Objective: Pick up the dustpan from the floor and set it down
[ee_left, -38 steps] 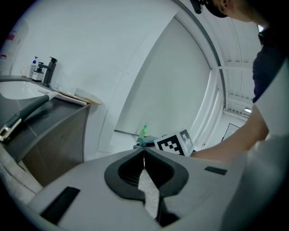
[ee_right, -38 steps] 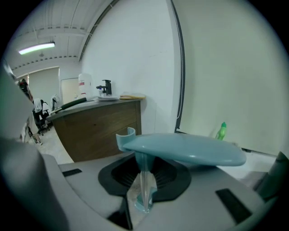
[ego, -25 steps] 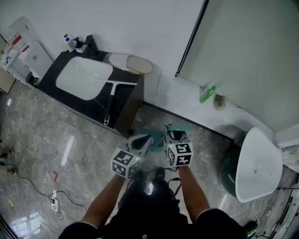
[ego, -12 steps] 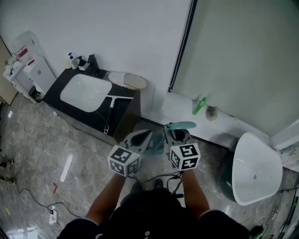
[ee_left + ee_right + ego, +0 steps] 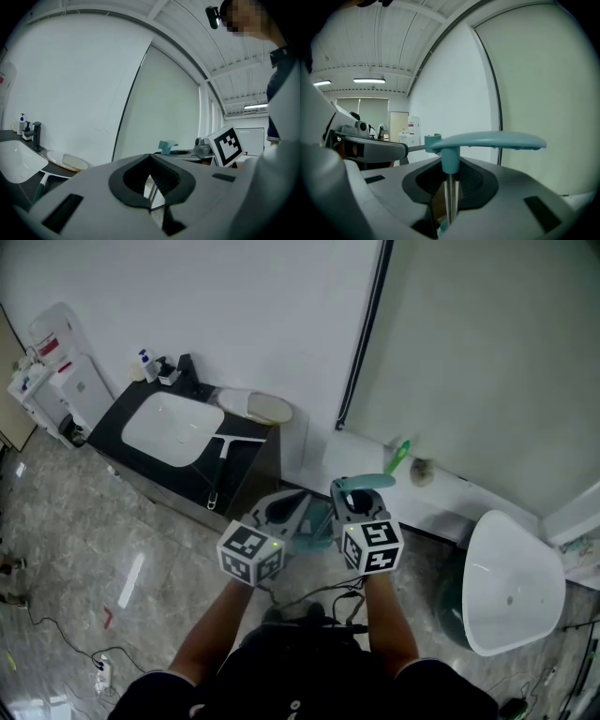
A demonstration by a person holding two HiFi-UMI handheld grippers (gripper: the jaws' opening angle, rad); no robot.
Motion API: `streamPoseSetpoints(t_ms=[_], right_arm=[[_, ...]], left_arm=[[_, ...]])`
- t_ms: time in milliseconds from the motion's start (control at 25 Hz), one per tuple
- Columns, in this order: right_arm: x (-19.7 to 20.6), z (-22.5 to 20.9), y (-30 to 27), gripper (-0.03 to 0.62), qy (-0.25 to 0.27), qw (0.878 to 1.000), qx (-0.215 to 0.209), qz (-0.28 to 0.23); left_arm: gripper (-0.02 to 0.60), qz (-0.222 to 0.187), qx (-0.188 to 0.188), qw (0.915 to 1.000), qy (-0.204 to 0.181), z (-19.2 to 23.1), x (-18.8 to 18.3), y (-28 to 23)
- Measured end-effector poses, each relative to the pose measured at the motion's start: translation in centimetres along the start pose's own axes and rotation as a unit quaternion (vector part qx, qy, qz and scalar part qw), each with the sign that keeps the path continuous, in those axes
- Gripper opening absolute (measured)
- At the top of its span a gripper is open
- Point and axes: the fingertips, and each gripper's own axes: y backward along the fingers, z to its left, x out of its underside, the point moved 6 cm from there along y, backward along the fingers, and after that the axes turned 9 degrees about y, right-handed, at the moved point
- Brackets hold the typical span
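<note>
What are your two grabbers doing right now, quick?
Left gripper: closed, tips together, nothing seen between them.
Right gripper: closed on the thin metal shaft of the dustpan, just below its teal handle.

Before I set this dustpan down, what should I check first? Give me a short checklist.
1. Grip: the right gripper is shut on the dustpan, clamped on its metal rod just under the teal handle. Ok.
2. Left gripper free: its jaws are together with nothing between them. Ok.
3. Pan hanging clear of the floor: its teal body shows up at gripper level in the head view. Ok.
4. Landing spot: a black cable lies by the feet. Not ok.
5. Room beside the dark sink cabinet: cannot tell.
</note>
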Motion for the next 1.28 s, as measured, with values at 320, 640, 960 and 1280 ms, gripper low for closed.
streamPoseSetpoints(t_ms=[320,640,960,1280], right_arm=[[0.6,0.1,0.2,0.084,-0.010,1.000,-0.002,0.004],[1.1,0.4,0.6,0.084,-0.014,1.000,-0.009,0.008],[2.9,-0.3,1.2,0.083,-0.021,0.999,-0.005,0.023],[7.6,-3.3,-1.5,0.081,-0.026,0.999,-0.009,0.047]], left_arm=[[0.014,0.004,-0.001,1.0000,-0.002,0.0,0.3,-0.1],[0.014,0.009,-0.001,1.0000,0.003,-0.3,1.1,-0.2],[0.014,0.027,-0.003,0.9995,0.014,-0.7,2.9,-0.8],[0.014,0.058,-0.032,0.9976,0.020,0.9,6.0,-3.0]])
